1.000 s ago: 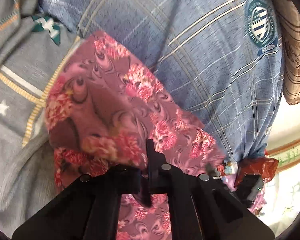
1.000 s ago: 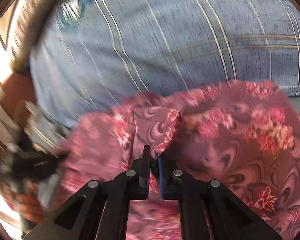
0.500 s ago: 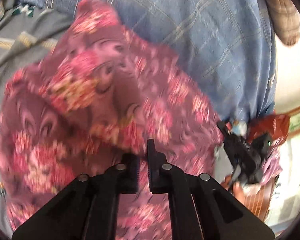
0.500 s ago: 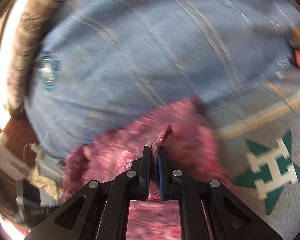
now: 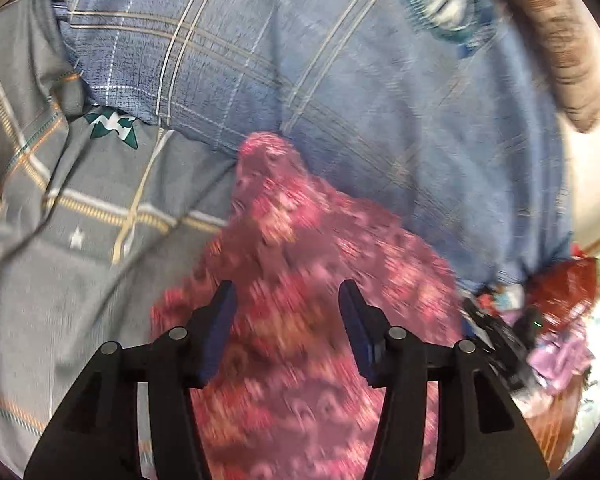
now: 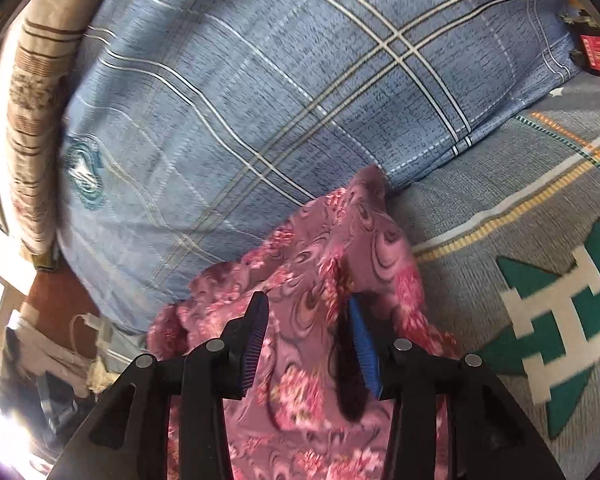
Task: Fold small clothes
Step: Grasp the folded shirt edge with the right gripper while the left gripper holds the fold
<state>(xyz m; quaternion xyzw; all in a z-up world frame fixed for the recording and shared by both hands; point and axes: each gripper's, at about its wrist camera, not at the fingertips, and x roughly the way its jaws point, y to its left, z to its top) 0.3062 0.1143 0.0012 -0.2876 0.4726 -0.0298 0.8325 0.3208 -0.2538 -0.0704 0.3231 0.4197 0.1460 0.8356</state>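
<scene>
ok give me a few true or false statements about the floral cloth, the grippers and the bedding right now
1. The pink floral cloth lies partly against the blue plaid pillow. True.
2. The right gripper is clamped shut on the cloth. False: its jaws are opening, with the cloth lying between and below them.
3. The left gripper has its jaws apart above the cloth. True.
4. The grey bedsheet is plain, without any pattern. False: it has stripes and a green-and-white star.
5. The pillow is red. False: it is blue with pale plaid lines.

Grey star-print bedsheet (image 6: 500, 184), blue plaid pillow (image 6: 260, 80) w/ badge, bright window light at left.
</scene>
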